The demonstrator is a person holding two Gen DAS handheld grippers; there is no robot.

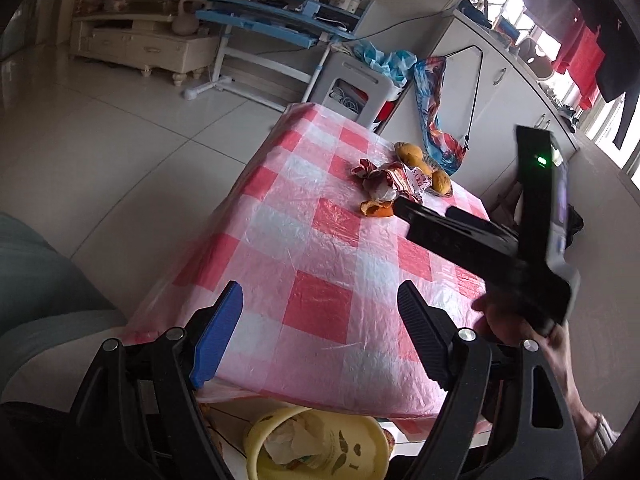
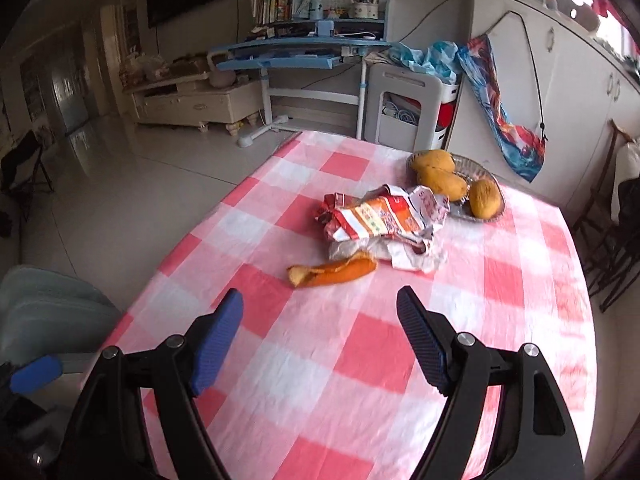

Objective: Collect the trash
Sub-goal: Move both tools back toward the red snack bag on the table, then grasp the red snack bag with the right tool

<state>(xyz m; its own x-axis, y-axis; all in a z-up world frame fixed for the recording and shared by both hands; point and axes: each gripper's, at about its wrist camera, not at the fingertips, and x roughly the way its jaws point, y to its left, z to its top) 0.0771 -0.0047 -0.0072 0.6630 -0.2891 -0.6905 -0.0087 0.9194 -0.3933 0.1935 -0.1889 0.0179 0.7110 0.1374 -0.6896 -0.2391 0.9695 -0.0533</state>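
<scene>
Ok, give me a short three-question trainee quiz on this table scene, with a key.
1. True or false: the orange fruit peel lies nearer the right gripper than the crumpled red-and-white snack wrapper does.
2. What holds the three yellow mangoes?
A. a yellow plastic bin
B. a shallow glass dish
C. a white drawer
3. Fill in: in the left wrist view, the yellow plastic waste bin sits ___ the near edge of the pink-and-white checked tablecloth.

Key:
1. True
2. B, the shallow glass dish
3. below

Both the right and the left gripper have open, empty fingers.
</scene>
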